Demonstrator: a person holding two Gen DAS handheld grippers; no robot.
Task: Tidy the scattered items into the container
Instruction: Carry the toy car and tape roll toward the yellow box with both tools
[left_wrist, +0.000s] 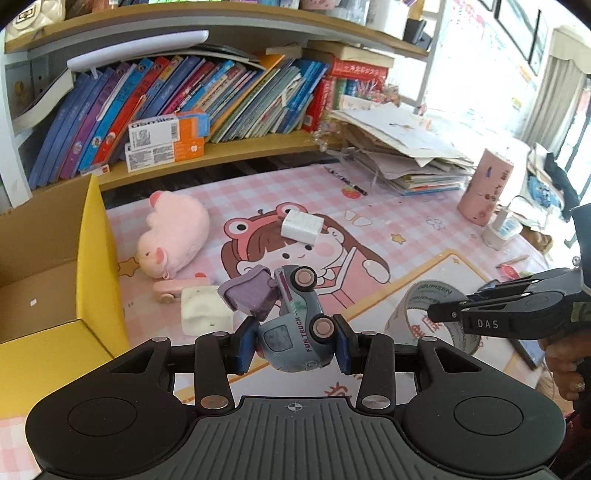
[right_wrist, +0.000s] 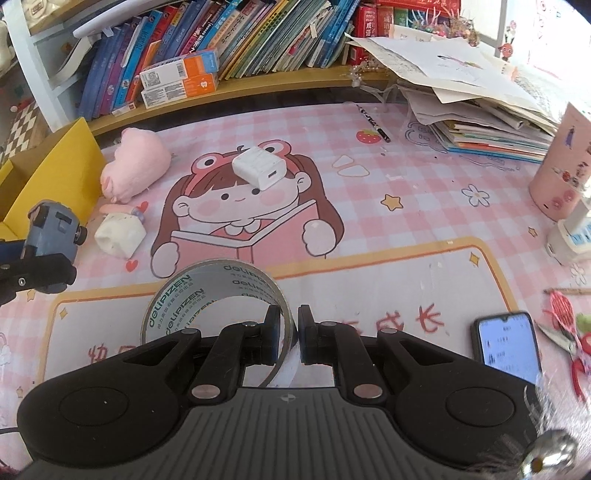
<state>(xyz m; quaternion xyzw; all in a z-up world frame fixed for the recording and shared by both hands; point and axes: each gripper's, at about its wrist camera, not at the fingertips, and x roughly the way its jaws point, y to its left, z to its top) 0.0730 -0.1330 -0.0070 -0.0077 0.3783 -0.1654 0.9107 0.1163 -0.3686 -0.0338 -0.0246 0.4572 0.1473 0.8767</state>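
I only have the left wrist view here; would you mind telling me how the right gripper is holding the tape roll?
Observer: The right gripper has one finger inside the tape roll and one outside, pinching its wall.
Operator: Thank you. Is anything lying to its right?
Observer: A phone, screen lit, lies flat on the mat.
Operator: And the white charger?
Observer: The white charger shows a port on its near face, which your view lacks.
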